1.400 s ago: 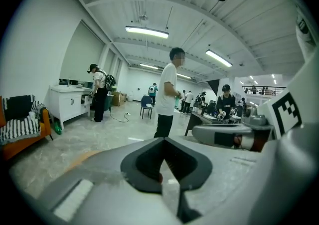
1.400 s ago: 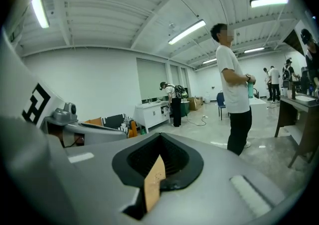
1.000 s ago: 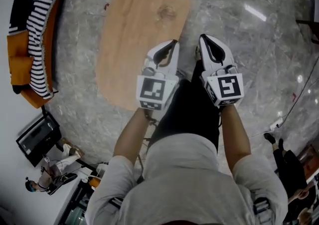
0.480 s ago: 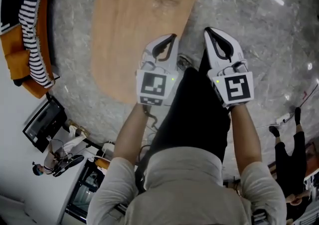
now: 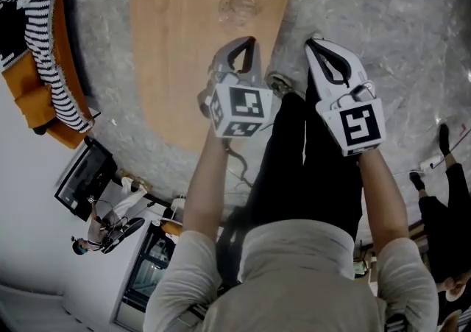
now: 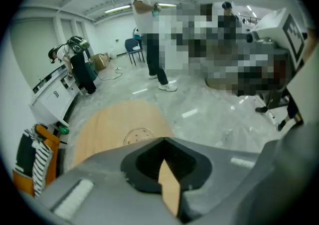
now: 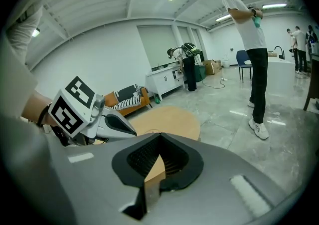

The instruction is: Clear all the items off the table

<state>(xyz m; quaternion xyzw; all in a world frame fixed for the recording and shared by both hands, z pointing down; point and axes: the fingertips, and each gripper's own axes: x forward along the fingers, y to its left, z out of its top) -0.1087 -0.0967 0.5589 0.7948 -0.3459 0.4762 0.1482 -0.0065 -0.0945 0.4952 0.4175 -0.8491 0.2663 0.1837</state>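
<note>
**Head view.** The left gripper [image 5: 249,45] and the right gripper [image 5: 316,47] are held side by side at the near end of the oval wooden tabletop [image 5: 184,43]. The left gripper's tips lie over the tabletop's near right edge. The right gripper sits just off that edge, above the grey stone floor [image 5: 383,21]. Each pair of jaws meets at the tips and closes a dark loop with nothing in it. A round mark [image 5: 237,5] shows in the wood beyond the left gripper. An orange sofa [image 5: 37,99] carrying a striped cloth [image 5: 45,36] stands left of the tabletop.

**Left gripper view.** The jaws are clenched tip to tip at the left gripper [image 6: 163,141]. Only a thin sliver of wood colour shows between the pads, and nothing is gripped. The tabletop [image 6: 109,124] lies just beyond and below the tips. A standing person [image 6: 149,29] is well past the tabletop's far end.

**Right gripper view.** The right gripper [image 7: 158,136] is likewise closed and empty, with the tabletop [image 7: 174,116] ahead of it. The left gripper [image 7: 130,130], with its marker cube [image 7: 70,107], appears at the tabletop's near left. A standing person [image 7: 254,44] is to the right of the tabletop.
</note>
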